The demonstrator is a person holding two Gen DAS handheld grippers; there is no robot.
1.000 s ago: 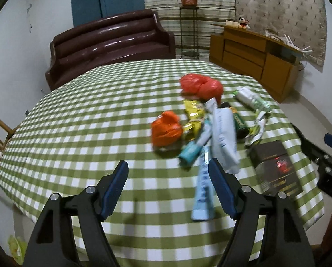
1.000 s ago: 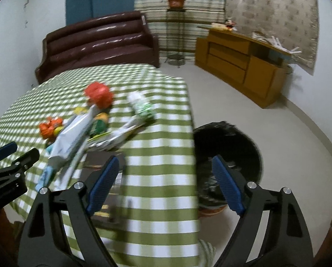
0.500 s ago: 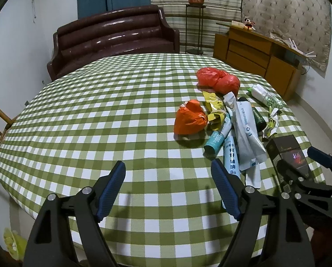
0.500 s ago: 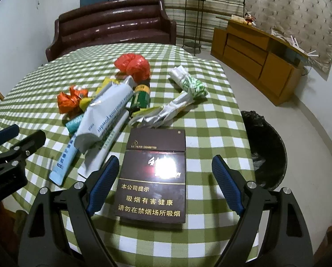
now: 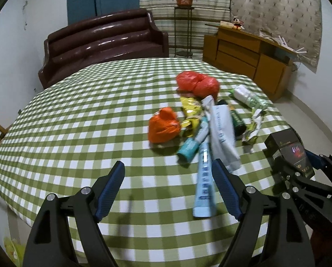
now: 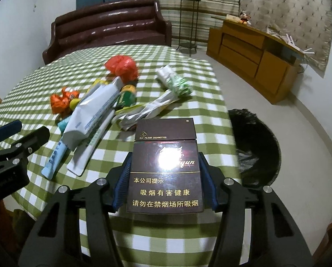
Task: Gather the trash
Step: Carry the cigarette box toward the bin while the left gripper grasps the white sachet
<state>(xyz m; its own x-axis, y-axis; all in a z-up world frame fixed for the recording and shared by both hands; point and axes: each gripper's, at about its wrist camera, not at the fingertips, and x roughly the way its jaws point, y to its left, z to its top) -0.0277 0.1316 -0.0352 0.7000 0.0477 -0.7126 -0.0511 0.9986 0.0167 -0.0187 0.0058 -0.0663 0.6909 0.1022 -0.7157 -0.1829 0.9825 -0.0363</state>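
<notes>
**Desk:** What does the right gripper point(image 6: 164, 178) have?

**Photographer:** A dark brown cardboard cigarette pack point(image 6: 166, 166) with gold lettering. The jaws have just been closing, and the blue pads now press both long sides of the pack near the table's near edge.

**Desk:** And the left gripper point(image 5: 169, 189)?

**Photographer:** Jaws spread wide, nothing between them, poised over the green-and-white checked tablecloth point(image 5: 77, 122), beside a long pale blue tube point(image 5: 204, 187).

**Desk:** The rest of the trash?

**Photographer:** Heaped mid-table: a crumpled orange plastic bag point(image 5: 163, 128), a red plastic bag point(image 5: 197, 83), a white flattened pouch point(image 5: 221, 133), a yellow wrapper point(image 5: 191, 109), a dark green bottle point(image 5: 237, 119). A black-lined round bin point(image 6: 254, 146) stands on the floor just beside the table.
</notes>
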